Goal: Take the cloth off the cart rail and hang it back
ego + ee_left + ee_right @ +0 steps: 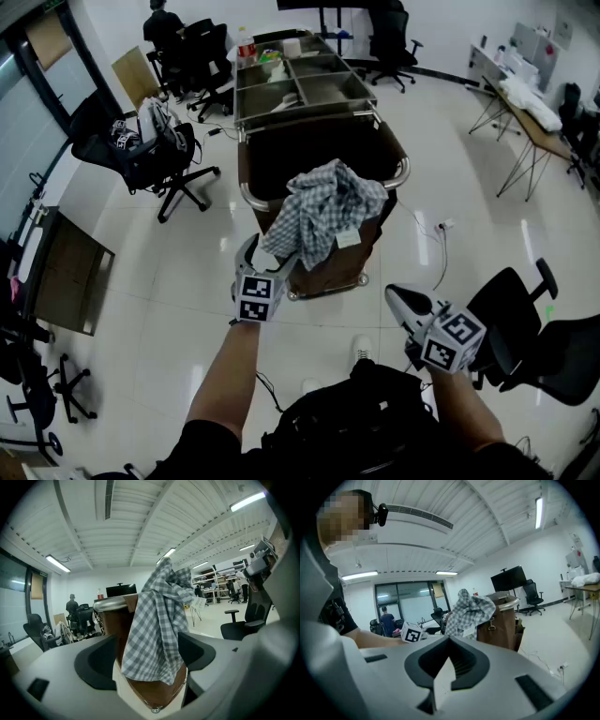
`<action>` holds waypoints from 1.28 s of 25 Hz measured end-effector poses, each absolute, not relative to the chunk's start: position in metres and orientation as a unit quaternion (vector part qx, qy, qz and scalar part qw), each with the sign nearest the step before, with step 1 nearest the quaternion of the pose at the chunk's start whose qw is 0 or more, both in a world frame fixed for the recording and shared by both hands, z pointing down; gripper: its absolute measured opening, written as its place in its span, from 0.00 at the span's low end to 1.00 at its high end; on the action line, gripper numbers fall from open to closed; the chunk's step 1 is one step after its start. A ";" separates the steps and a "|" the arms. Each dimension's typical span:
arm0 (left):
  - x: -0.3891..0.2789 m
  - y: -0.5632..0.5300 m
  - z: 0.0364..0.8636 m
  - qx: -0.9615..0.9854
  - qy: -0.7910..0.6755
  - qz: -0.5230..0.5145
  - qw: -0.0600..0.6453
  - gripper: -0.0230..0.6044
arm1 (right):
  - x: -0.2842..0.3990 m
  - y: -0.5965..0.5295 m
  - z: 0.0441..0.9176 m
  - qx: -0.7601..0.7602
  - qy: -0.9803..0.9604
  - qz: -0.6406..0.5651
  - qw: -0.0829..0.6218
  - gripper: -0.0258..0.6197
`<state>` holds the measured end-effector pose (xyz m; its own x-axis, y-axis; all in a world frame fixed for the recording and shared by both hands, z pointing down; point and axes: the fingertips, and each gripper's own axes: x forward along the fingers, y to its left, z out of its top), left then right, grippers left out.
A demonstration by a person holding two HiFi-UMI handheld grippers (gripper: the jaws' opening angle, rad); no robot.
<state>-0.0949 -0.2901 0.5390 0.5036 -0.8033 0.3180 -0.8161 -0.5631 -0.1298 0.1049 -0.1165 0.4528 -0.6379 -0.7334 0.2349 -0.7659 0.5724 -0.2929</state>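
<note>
A grey-and-white checked cloth [323, 211] hangs bunched over the chrome rail [405, 174] of a cart with a brown bag. My left gripper [257, 251] sits at the cloth's lower left corner. In the left gripper view the cloth [157, 620] hangs down from the rail [108, 603] between the jaws of the left gripper [149, 643], which stand wide open and do not press it. My right gripper [398, 298] is held lower right, away from the cart. The right gripper [449, 641] is shut and empty, with the cloth [469, 611] some way ahead.
The cart's top trays [300, 86] hold small items. Black office chairs stand at the left [155, 155] and close at the right [514, 317]. A cable and plug [439, 228] lie on the floor right of the cart. A desk [530, 117] stands far right.
</note>
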 end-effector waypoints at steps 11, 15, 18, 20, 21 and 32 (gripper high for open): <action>-0.009 -0.318 0.583 0.882 -0.443 0.159 0.016 0.73 | 0.141 -0.180 0.457 0.411 -0.890 0.187 0.066 0.07; 0.014 -0.330 0.592 0.872 -0.467 0.147 0.019 0.73 | 0.150 -0.192 0.468 0.408 -0.889 0.194 0.078 0.07; 0.021 -0.348 0.599 0.853 -0.496 0.164 0.014 0.73 | 0.155 -0.198 0.476 0.405 -0.888 0.199 0.087 0.07; 0.021 -0.357 0.597 0.843 -0.514 0.161 0.008 0.73 | 0.158 -0.200 0.478 0.405 -0.888 0.199 0.091 0.07; 0.020 -0.360 0.596 0.840 -0.520 0.154 0.009 0.73 | 0.161 -0.201 0.479 0.406 -0.887 0.199 0.093 0.07; 0.009 -0.299 0.567 0.873 -0.471 0.123 0.031 0.07 | 0.148 -0.202 0.468 0.409 -0.888 0.196 0.075 0.07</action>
<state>0.0093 -0.2992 0.5674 0.5271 -0.8142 0.2434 -0.8295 -0.5551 -0.0607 0.1478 -0.2016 0.4676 -0.6538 -0.6974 0.2935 -0.7562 0.5877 -0.2877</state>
